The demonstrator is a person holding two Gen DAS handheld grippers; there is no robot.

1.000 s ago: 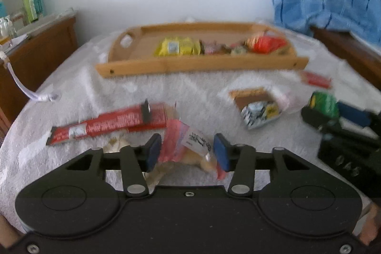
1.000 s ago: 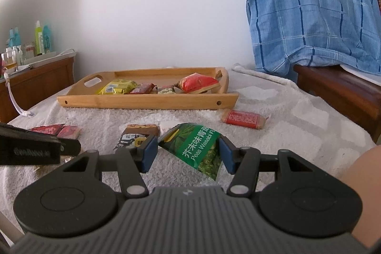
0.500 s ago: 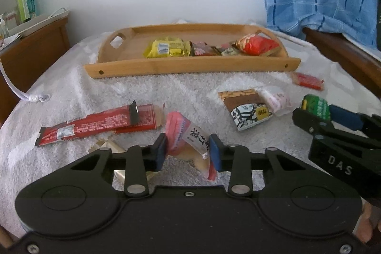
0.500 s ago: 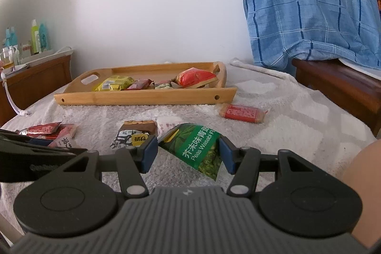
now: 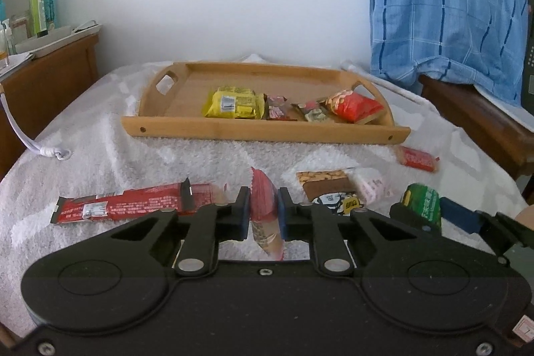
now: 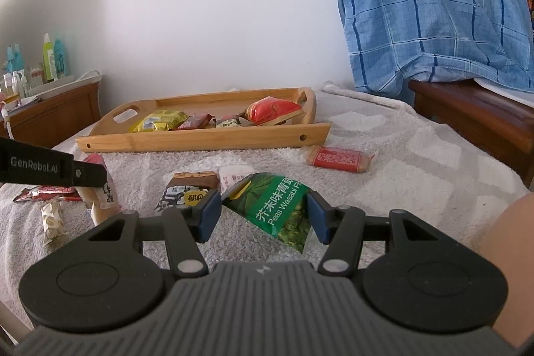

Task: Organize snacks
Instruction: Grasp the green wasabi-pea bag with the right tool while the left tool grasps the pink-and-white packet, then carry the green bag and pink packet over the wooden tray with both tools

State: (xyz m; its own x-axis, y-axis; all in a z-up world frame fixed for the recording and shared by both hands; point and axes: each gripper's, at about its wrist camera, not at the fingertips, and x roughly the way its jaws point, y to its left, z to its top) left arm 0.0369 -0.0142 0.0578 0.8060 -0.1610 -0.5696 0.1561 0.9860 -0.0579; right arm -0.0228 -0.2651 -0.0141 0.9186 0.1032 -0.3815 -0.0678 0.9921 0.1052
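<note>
With its fingers just having closed, the left gripper is clamped on a pink snack packet, centre of the left wrist frame. Right gripper grasps a green wasabi-pea bag, lower centre of its frame. Wooden tray with four snacks sits behind, mid-frame, on the white towel. Long red bar lies lower left.

Your left gripper has just been closing and now pinches a pink packet between its pads. Your right gripper stands partly spread, a green bag between its fingers.
</note>
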